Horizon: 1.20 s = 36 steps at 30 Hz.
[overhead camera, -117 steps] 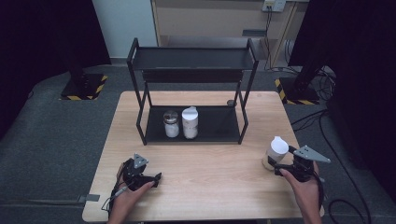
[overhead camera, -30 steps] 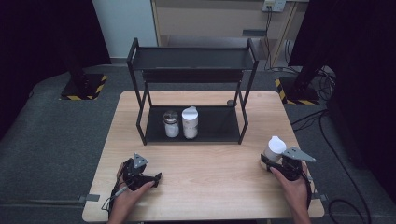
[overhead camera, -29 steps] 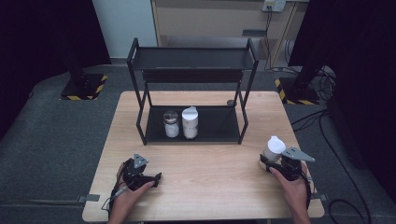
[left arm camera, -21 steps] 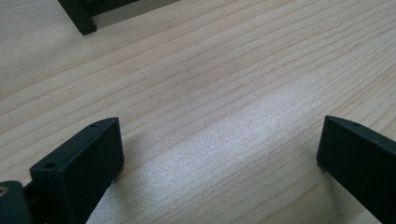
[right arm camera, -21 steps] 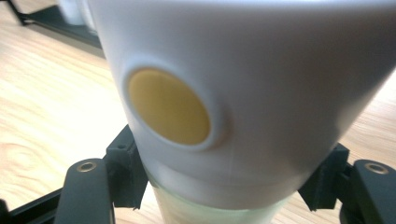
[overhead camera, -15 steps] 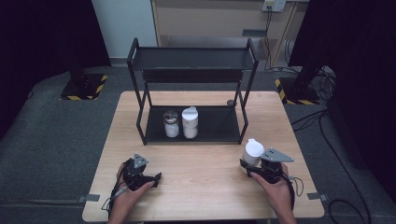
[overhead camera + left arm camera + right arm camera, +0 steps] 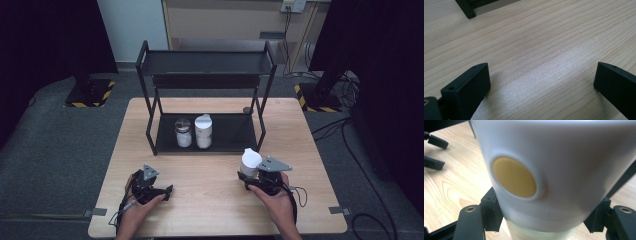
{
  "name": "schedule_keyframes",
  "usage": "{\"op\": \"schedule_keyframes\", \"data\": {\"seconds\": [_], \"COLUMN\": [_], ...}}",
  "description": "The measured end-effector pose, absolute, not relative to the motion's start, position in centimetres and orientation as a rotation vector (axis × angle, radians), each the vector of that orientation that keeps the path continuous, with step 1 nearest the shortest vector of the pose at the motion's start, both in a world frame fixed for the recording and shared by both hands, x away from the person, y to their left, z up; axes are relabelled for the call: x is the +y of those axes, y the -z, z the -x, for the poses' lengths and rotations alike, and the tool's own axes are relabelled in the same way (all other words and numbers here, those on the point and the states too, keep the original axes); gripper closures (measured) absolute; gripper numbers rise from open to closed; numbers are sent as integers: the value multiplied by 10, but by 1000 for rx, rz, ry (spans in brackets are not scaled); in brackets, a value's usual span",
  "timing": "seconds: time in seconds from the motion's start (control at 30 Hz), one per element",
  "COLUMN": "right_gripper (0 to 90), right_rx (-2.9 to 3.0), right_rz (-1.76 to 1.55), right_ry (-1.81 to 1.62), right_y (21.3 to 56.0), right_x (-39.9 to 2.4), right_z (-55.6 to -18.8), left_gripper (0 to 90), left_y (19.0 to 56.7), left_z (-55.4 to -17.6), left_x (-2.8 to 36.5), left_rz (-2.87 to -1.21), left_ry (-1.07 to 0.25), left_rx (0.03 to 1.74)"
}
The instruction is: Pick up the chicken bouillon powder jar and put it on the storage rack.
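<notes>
A wooden table carries a black shelf rack with two jars on its lower shelf. The left gripper rests wide apart, empty. The right gripper clamps a white bottle (yellow dot on its cap) near the rack's front.

wooden table | black rack on it | rack holds two jars

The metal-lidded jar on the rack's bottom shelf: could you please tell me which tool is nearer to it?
Left, narrowly. The left tool rests on the table in front of the metal-lidded jar, slightly to its left; the right tool, shut on a white-lidded jar, sits farther off to the right.
</notes>
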State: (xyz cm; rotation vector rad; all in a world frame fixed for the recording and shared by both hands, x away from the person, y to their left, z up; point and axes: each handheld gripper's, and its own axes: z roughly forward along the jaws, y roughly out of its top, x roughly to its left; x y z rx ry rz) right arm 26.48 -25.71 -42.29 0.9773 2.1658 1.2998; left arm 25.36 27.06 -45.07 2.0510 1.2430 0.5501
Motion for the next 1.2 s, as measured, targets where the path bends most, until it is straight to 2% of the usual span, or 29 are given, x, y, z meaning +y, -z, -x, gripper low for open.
{"op": "schedule_keyframes", "data": {"seconds": [0.47, 1.2], "right_gripper": [318, 318], "right_rx": [2131, 2105], "right_rz": [-996, -1041], "right_ry": [-1297, -1270], "right_y": [400, 393], "right_x": [-231, -204], "right_z": [-279, -310], "left_gripper": [0, 0], "left_y": [451, 450], "left_z": [-254, -253], "left_x": [270, 270], "left_rz": [-2052, -2053], "left_ry": [-551, -552], "left_rx": [1243, 1243]}}
